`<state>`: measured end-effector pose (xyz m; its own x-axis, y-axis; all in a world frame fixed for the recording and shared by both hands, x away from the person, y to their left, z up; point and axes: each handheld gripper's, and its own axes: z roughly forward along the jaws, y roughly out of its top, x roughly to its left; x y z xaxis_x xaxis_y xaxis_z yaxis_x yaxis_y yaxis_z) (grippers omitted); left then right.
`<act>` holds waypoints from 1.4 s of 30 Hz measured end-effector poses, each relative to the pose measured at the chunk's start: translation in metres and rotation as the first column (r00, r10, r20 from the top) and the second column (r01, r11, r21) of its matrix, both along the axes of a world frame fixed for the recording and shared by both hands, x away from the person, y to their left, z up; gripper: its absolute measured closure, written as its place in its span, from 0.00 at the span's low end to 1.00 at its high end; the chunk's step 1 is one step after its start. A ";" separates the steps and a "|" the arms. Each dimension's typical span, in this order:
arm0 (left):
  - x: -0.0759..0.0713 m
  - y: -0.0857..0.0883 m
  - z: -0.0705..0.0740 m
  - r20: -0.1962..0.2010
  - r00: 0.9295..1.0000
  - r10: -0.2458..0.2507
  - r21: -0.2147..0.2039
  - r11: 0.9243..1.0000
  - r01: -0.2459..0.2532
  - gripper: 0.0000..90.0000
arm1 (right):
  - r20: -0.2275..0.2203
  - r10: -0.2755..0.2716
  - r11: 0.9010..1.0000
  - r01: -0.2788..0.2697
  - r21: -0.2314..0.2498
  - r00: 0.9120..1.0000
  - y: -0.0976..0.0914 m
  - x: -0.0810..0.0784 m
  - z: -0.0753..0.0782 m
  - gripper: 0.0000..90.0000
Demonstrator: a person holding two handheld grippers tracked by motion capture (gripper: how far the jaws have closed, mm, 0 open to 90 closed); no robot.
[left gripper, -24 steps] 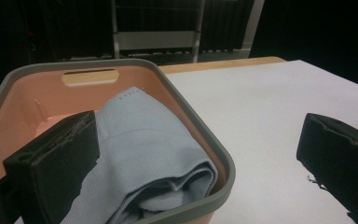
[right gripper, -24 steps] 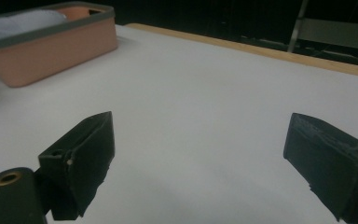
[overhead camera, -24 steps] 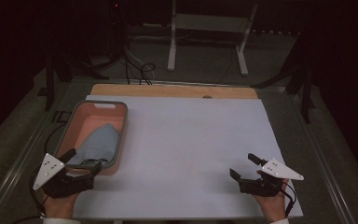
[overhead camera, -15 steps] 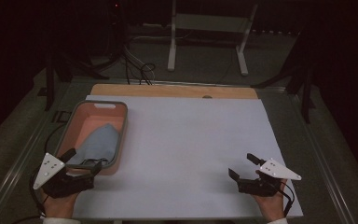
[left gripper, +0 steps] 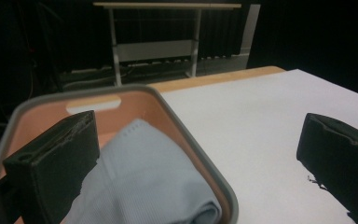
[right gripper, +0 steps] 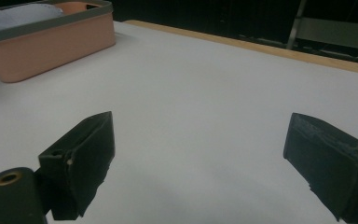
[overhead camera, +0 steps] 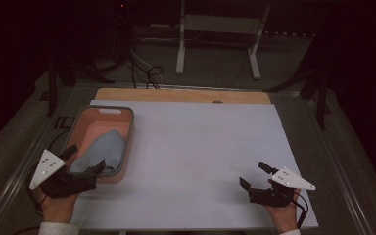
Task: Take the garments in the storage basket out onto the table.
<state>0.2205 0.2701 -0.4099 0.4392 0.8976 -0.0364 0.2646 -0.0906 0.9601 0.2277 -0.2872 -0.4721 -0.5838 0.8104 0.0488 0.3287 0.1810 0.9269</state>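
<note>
Nearest the person, the left gripper [overhead camera: 84, 160] sits at the near-left corner of the table, held in a hand [overhead camera: 58, 208] that enters from the bottom edge; its jaws stand wide apart and grasp nothing — in the left gripper view one jaw hangs over the tub's interior, the other over the bare white surface, with the tub's near corner between them. The right gripper [overhead camera: 254, 176] rests low at the near-right of the table, well apart from the left; its jaws are likewise spread and empty, with only white surface between them in the right gripper view.

Just beyond the left gripper stands a salmon-coloured tub [overhead camera: 127, 132] with a grey rim, set on the left side of the white table cover [overhead camera: 200, 147]; a folded pale blue cloth [overhead camera: 103, 147] lies inside it, bunched toward the near end and against the right wall — whether the jaw touches the cloth cannot be told.

Farther off, a strip of bare wood [overhead camera: 176, 95] shows along the table's far edge; behind it, on the floor, stand a white metal frame [overhead camera: 181, 44] and a tangle of cables [overhead camera: 144, 68].
</note>
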 end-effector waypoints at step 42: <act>0.059 0.002 0.026 -0.128 0.991 -0.025 0.079 0.996 0.036 0.00 | -0.014 -0.019 1.000 0.019 -0.007 1.000 -0.003 0.002 -0.003 0.10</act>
